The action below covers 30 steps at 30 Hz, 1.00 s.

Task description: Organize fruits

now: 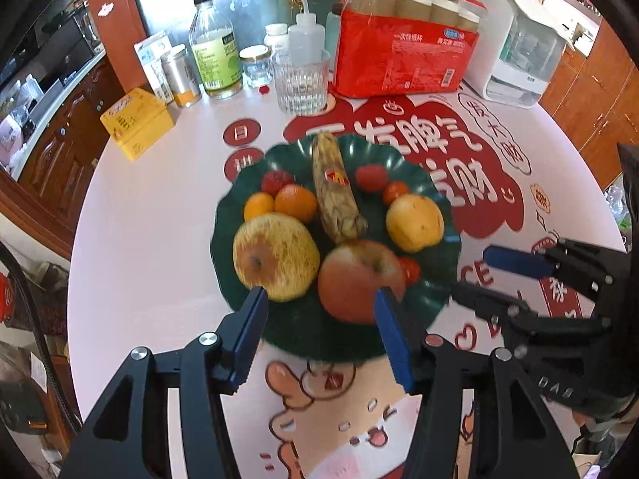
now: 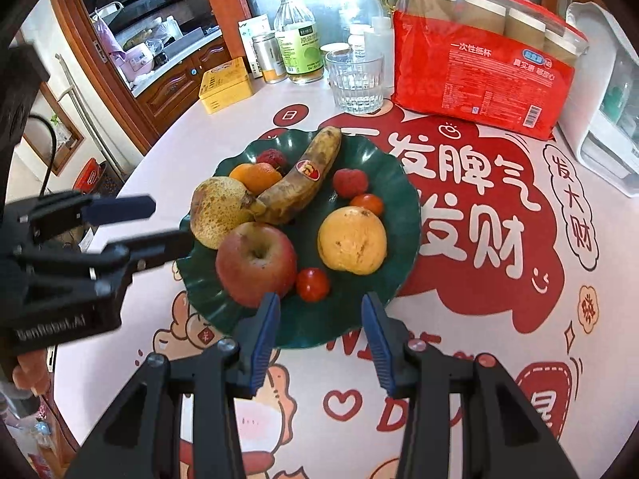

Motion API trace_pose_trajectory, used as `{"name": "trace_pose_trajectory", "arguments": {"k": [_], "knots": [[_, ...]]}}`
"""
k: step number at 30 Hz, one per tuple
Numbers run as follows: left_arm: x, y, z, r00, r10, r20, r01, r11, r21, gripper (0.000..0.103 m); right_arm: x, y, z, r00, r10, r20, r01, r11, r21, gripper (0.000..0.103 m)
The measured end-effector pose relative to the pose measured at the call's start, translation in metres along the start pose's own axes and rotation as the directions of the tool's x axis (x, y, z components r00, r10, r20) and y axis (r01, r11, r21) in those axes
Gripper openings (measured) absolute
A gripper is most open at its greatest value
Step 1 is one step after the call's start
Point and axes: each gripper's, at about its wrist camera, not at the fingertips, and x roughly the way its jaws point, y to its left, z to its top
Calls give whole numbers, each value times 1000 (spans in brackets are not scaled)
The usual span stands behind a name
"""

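Green plate (image 2: 403, 183) sits mid-table w/ all the fruit on it: red apple (image 2: 255, 263), speckled pear (image 2: 217, 215), banana (image 2: 299, 183), yellow pear (image 2: 351, 239), orange (image 2: 255, 175), small red ones around. Left gripper (image 1: 319, 303) hangs over plate's near edge, jaws partly apart, nothing btwn them. Right gripper (image 2: 319, 311) likewise: partly open, empty, near rim.
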Motion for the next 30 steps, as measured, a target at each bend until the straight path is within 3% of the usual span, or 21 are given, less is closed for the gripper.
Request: {"name": "trace_pose_trajectory", "arguments": {"k": [12,30], "knots": [[-21,-10,-71,1000,1,-20,-2,999,-47,55,-24,14,-48,1000,-13,-7,13,1000,23,43],[-89,-64,-165,999,2,46,1,997,-73,76,-109,30,-151,997,-58,43,52,991,119,44]]}}
